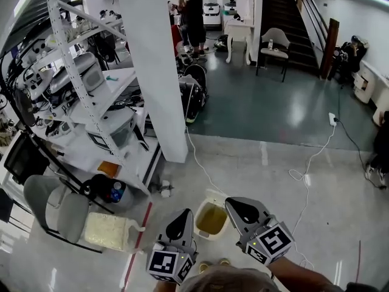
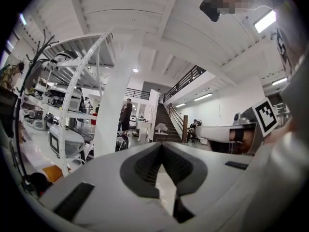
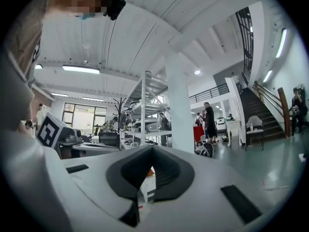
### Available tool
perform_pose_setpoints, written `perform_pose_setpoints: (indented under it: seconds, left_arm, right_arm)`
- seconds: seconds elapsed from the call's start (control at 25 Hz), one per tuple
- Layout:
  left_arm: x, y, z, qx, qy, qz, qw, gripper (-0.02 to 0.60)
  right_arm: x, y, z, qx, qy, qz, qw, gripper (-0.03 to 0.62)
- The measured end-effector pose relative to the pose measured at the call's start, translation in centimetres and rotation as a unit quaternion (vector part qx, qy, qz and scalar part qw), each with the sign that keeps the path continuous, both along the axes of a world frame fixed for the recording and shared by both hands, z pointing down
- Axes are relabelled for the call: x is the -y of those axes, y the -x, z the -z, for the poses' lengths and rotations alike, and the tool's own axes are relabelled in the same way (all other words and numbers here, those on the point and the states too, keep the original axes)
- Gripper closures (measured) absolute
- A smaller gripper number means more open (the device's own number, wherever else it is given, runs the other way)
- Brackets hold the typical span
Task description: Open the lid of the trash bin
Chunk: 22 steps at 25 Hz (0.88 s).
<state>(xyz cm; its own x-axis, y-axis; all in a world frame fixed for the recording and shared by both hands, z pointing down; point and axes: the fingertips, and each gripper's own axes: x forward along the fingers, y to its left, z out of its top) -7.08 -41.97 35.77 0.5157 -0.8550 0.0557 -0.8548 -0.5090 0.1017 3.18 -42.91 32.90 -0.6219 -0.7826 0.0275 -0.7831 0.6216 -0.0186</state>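
Nearest, the left hand-held gripper [image 1: 186, 214] and the right hand-held gripper [image 1: 236, 207] hang side by side above the floor, each with its jaws pressed together on nothing and aimed out into the room, not down. Just beyond and between them the trash bin [image 1: 199, 219] stands on the floor, its yellowish inside in view and a pale flap [image 1: 214, 194] at its far edge, so the lid looks already raised, though that is not certain. If so, little remains but to draw back; otherwise, one gripper must drop to the flap. Farther off stand a white pillar [image 1: 155, 72] and, to the left, a shelf rack [image 1: 79, 84].
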Motion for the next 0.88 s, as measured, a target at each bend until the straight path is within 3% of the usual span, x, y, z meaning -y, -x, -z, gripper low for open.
perform_pose_setpoints:
  seconds: [0.16,0.48,0.68,0.88]
  left_arm:
    - [-0.5,0.2,0.1,-0.002,-0.03,0.007,0.9995,0.591]
    - [-0.9,-0.1,0.2,0.007,-0.012,-0.002,0.9999,0.591]
    - [-0.7,-0.1,0.2,-0.002,-0.024,0.001,0.9997,0.591]
    - [-0.8,0.2,-0.7,0.005,-0.005,0.002,1.0,0.591]
  right_arm:
    - [-1.3,-1.0,-0.4,0.001,-0.007,-0.019,1.0,0.562]
    - [-2.0,-1.0,0.2,0.034,-0.011,-0.024,0.999,0.563]
    - [-1.6,-1.0,-0.5,0.029,-0.002,-0.022,0.999,0.565]
    - [-1.4,-1.0,-1.2,0.018,0.001,-0.019,1.0,0.565]
